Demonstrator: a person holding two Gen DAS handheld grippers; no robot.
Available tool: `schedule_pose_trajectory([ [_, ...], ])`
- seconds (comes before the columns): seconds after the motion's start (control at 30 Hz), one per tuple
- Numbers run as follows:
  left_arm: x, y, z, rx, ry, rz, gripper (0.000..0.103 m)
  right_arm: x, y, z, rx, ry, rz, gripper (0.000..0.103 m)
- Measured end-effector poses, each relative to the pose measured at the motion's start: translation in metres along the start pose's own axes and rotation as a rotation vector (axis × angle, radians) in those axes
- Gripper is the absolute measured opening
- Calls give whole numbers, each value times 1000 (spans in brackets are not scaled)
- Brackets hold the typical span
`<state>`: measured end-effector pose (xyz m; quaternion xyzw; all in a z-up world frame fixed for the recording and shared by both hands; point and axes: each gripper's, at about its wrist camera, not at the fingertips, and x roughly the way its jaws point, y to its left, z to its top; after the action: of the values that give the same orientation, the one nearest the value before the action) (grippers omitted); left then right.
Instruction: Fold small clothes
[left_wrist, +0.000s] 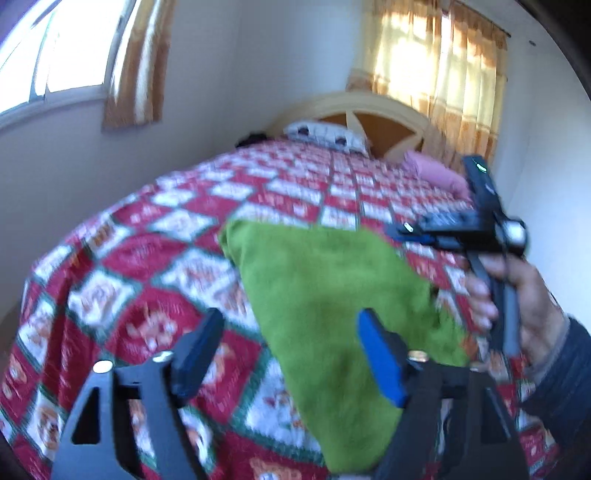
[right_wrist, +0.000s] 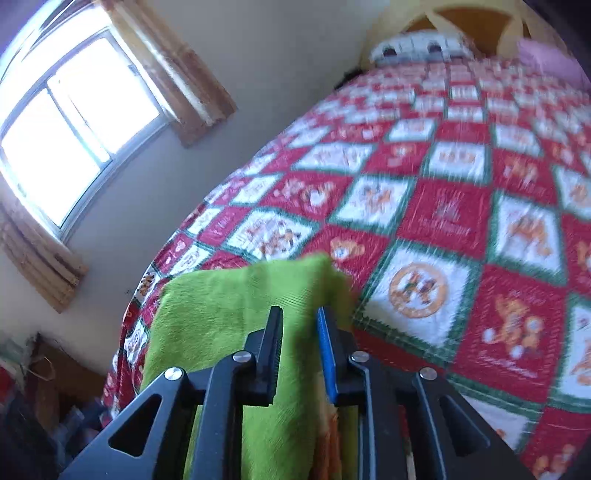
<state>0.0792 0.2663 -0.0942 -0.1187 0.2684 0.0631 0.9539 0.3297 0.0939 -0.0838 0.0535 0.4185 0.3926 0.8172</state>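
While jaws gape, green cloth (left_wrist: 325, 295) between

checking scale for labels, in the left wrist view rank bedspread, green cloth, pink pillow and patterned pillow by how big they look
1. bedspread
2. green cloth
3. pink pillow and patterned pillow: look alike, both far away, so unranked

There was one green cloth (left_wrist: 325, 295), one bed (left_wrist: 147, 258) under a checked quilt, two pillows, two curtained windows, two grippers and one hand (left_wrist: 524, 302).
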Motion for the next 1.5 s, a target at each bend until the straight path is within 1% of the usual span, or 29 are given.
schedule_pose_trajectory([
  [0.07,14,-1,7,20,-2,30,81,-19,16,-7,-59,-27,31,34],
  [0.1,24,-1,8,21,10,42,81,-25,24,-12,-84,-24,57,34],
  [0.13,32,0,9,17,21,45,81,-29,34,-20,-116,-4,101,34],
  [0.2,52,1,6,16,57,69,81,-30,43,-33,-154,39,144,34],
  [0.23,55,2,2,18,71,83,80,-27,46,-41,-165,67,146,34],
  [0.3,68,4,-6,26,116,111,82,-18,42,-55,-167,115,111,34],
  [0.37,77,12,-13,-5,140,117,89,-6,27,-66,-136,148,32,34],
  [0.4,76,14,-17,-16,136,117,98,-2,19,-69,-111,158,28,32],
  [0.43,79,16,-18,-16,136,128,103,0,10,-70,-74,157,58,32],
  [0.47,81,17,-19,-11,135,137,103,1,5,-70,-49,152,82,32],
  [0.53,87,20,-19,-24,142,113,103,3,2,-71,-42,150,90,32],
  [0.63,88,22,-20,-36,141,100,103,5,3,-75,-38,130,96,32],
  [0.73,81,18,-21,-37,142,107,103,2,2,-78,7,112,108,32],
  [0.83,64,12,-19,-28,138,120,103,-18,10,-78,40,82,73,35],
  [0.87,59,9,-18,-21,132,117,103,-26,14,-79,39,70,64,37],
  [0.9,50,6,-17,-9,119,111,103,-36,20,-80,32,52,51,45],
  [0.93,44,4,-15,1,110,106,103,-48,27,-81,21,31,26,50],
  [0.97,36,0,-13,10,99,97,103,-57,32,-81,14,14,2,53],
  [1.1,3,-12,-3,36,33,58,103,-94,56,-85,-8,-55,-79,54],
  [1.17,-7,-16,1,41,12,46,103,-108,65,-88,-22,-86,-112,58],
  [1.23,-19,-21,5,55,-12,36,103,-125,75,-94,-42,-116,-125,60],
  [1.4,-35,-30,10,69,-49,27,103,-154,95,-103,-83,-178,-171,61],
  [1.5,-42,-33,12,72,-64,27,103,-169,104,-109,-117,-232,-227,61],
])
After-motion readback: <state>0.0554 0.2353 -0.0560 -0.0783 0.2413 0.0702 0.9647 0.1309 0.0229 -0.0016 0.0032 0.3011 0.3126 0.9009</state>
